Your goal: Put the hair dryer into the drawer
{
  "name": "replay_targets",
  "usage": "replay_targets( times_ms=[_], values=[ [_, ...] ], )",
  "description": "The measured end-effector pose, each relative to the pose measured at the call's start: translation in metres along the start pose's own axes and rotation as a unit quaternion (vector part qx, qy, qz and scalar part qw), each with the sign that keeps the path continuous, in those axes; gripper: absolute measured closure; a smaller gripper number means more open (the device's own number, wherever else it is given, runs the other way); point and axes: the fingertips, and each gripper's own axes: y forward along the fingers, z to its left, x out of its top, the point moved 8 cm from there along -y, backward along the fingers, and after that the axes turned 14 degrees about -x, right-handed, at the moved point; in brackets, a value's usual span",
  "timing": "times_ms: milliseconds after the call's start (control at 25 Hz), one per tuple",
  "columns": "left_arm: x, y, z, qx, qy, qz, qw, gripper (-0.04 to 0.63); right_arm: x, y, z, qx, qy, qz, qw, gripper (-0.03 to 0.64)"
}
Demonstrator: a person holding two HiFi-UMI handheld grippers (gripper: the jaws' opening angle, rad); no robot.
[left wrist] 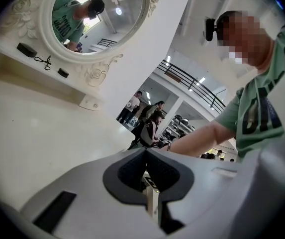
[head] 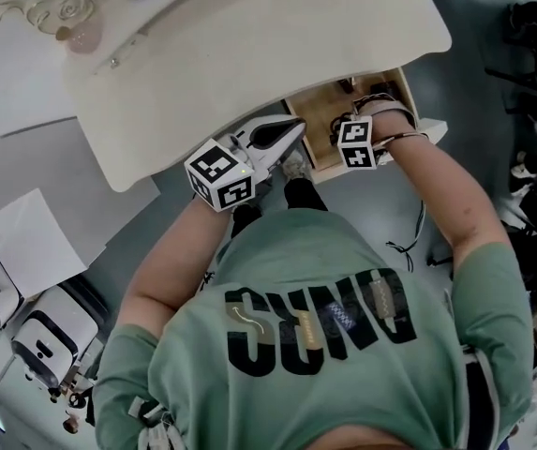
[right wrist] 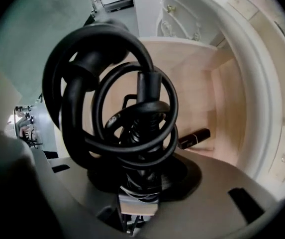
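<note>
Hair dryer (right wrist: 113, 103), cord coiled — in right gripper (right wrist: 141, 180), apparently by handle — over drawer (right wrist: 229, 103).

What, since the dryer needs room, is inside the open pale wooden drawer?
A small dark rectangular object lies on the pale wooden drawer's floor. The black coiled cord in the right gripper covers much of the rest.

The hair dryer (right wrist: 135, 128) is black, and its thick black cord (right wrist: 67, 83) is coiled in loose loops around it. It is clamped at its ribbed end between the jaws of the right gripper (right wrist: 138, 183) and held over the open drawer (right wrist: 202, 88). The drawer is pulled out from under the white dressing table (head: 249, 45). Its inside is lined with pale wood.
</note>
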Motion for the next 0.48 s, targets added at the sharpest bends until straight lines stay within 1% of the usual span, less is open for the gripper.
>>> replay_targets(
  times_ms=[120, 280, 480],
  values=[
    [-0.003, -0.008, -0.002, 0.004, -0.003, -0.002, 1.0, 0.586, 0.013, 0.015, 0.003, 0.012, -0.011, 0.024, 1.0, 0.463],
    [-0.006, -0.026, -0.004, 0.016, -0.009, -0.008, 0.9998, 0.586, 0.033, 0.037, 0.007, 0.017, -0.03, 0.048, 0.998, 0.462],
    [-0.008, -0.052, -0.009, 0.035, -0.012, -0.015, 0.9992, 0.586, 0.04, 0.05, 0.009, 0.022, -0.038, 0.073, 0.996, 0.457]
  ],
)
